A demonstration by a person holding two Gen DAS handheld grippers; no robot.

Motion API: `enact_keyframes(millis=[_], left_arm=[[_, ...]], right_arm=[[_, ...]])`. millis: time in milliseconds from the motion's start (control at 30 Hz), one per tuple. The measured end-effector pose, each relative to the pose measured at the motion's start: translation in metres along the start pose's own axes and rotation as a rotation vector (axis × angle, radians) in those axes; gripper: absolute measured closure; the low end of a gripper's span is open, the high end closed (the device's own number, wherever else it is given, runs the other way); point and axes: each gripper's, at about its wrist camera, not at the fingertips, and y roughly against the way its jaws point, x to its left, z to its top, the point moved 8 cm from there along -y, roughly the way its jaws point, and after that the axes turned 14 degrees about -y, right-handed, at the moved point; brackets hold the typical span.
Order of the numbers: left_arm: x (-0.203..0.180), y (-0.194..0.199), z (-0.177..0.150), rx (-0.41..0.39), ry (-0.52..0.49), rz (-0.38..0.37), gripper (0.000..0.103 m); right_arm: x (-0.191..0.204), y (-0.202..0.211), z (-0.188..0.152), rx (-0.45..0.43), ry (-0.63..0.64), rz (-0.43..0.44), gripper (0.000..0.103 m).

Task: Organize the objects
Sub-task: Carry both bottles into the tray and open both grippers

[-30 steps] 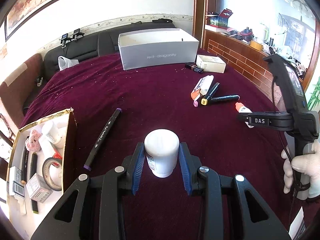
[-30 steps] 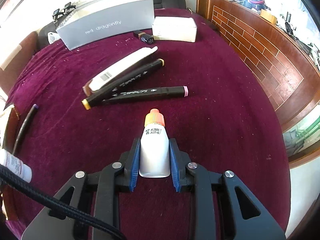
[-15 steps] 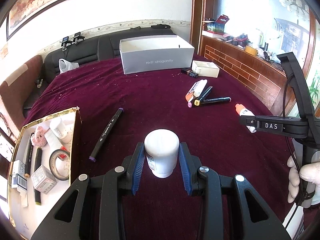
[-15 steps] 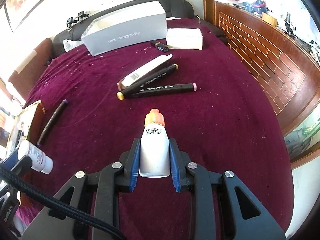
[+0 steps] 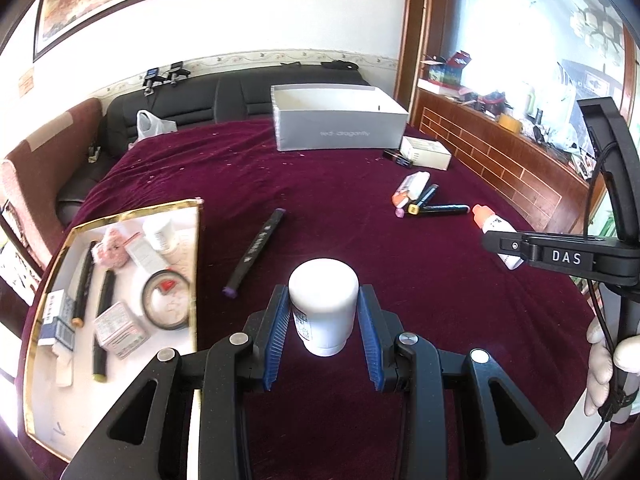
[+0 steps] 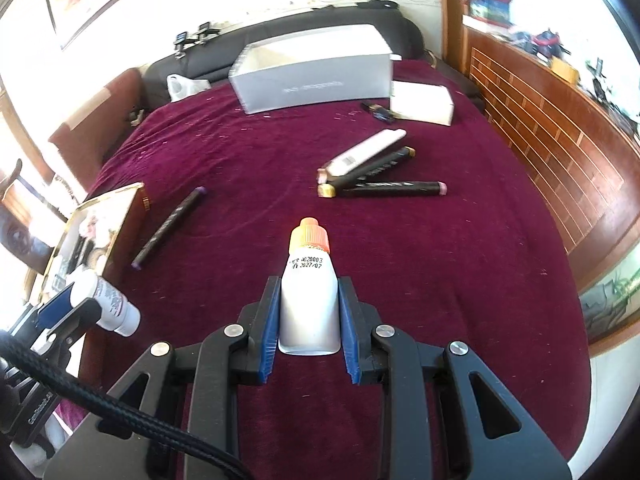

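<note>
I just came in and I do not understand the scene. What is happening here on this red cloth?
A person is tidying small items with a handheld gripper in each hand. The left gripper is shut on a white bottle, and the right gripper is shut on a small tube with an orange cap; both are held above the cloth. A gold-edged tray on the left already holds several things. Three black markers and a white tube lie loose on the cloth.
</note>
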Motion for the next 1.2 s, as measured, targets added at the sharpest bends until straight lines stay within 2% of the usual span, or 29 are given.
enact_keyframes(millis=[300, 600, 867, 1067, 1200], left_arm=[[0.062, 0.02, -0.028, 0.002, 0.068, 0.088, 0.073], [0.142, 0.02, -0.08, 0.072, 0.19, 0.194, 0.073], [0.163, 0.01, -0.114, 0.126, 0.234, 0.196, 0.073], [0.164, 0.01, -0.116, 0.113, 0.208, 0.201, 0.073], [0.165, 0.007, -0.113, 0.106, 0.195, 0.209, 0.073]], right_arm=[[0.069, 0.0, -0.021, 0.027, 0.086, 0.085, 0.078], [0.146, -0.023, -0.055, 0.106, 0.172, 0.181, 0.078], [0.21, -0.047, -0.1, 0.202, 0.246, 0.258, 0.078], [0.24, -0.061, -0.131, 0.262, 0.305, 0.276, 0.078], [0.252, -0.072, -0.144, 0.275, 0.338, 0.258, 0.078]])
